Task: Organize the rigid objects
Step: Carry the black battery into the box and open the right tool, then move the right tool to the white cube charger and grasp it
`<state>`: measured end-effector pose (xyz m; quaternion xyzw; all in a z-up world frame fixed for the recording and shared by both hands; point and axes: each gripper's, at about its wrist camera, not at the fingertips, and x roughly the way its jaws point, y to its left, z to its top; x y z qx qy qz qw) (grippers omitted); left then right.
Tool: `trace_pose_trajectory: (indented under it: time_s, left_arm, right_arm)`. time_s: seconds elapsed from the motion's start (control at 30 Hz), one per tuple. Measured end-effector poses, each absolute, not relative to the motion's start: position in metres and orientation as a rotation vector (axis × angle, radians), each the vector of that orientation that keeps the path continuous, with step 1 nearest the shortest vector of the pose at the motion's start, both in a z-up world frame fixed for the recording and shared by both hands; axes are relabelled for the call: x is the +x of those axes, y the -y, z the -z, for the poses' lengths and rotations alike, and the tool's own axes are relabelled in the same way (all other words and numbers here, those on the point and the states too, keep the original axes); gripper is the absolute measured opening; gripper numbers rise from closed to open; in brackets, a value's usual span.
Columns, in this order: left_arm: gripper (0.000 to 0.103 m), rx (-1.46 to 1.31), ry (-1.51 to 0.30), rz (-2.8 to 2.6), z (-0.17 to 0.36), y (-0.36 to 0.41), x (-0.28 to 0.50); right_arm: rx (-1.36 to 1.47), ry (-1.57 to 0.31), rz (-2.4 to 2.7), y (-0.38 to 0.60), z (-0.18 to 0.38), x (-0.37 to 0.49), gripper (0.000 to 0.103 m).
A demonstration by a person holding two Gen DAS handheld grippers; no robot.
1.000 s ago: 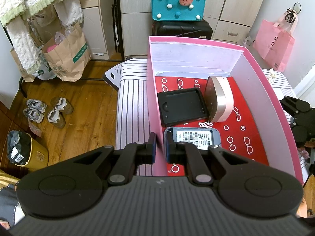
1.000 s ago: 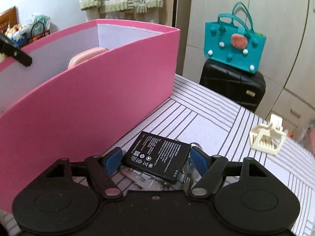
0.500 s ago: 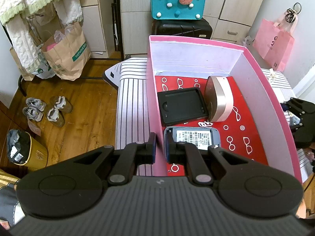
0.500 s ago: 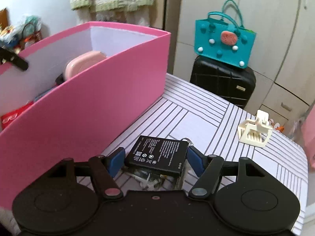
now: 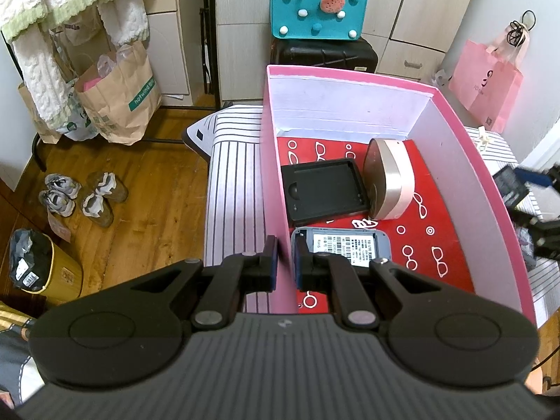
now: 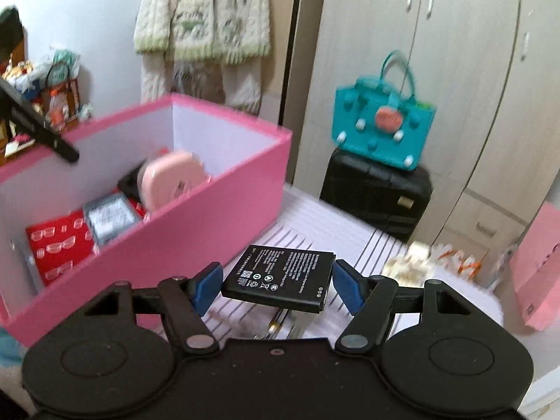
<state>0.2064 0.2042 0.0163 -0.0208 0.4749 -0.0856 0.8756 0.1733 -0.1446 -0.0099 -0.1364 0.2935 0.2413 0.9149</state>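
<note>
Lifted battery (image 6: 278,278) off table, pinched in my right gripper (image 6: 276,285); box (image 6: 224,206) lies left; left gripper (image 5: 284,257) clamps box wall

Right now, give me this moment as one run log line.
left gripper: shut on pink box wall | right gripper: shut on black battery, held above striped table | battery not yet boxed

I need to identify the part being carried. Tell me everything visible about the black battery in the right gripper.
The battery is a flat black rectangular slab, smooth, with small white print and symbols on its top face. It lies roughly level, clamped at its two short ends by the right gripper's blue fingers, lifted above the striped cloth beside the pink box.
</note>
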Motion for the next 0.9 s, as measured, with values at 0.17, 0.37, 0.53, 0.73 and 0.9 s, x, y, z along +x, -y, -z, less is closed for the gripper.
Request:
trace_pose_trajectory:
  time_s: [0.17, 0.37, 0.53, 0.73, 0.9]
  left_arm:
    - [0.009, -0.046, -0.989, 0.179, -0.017, -0.204, 0.206]
    - [0.008, -0.059, -0.986, 0.182, -0.019, -0.207, 0.206]
    - [0.008, -0.044, -0.993, 0.181, -0.019, -0.204, 0.207]
    - [0.008, -0.041, -0.989, 0.185, -0.02, -0.204, 0.204]
    - [0.008, -0.033, -0.987, 0.182, -0.021, -0.204, 0.204]
  right_arm:
    - [-0.233, -0.548, -0.57, 0.142, -0.021, 0.168, 0.073]
    - [-0.206, -0.54, -0.82, 0.108, -0.044, 0.163, 0.058]
    - [-0.259, -0.646, -0.938, 0.065, -0.034, 0.175, 0.034]
    - [-0.296, -0.723, -0.919, 0.05, -0.01, 0.19, 0.032]
    - [-0.251, -0.718, -0.889, 0.07, -0.016, 0.185, 0.032]
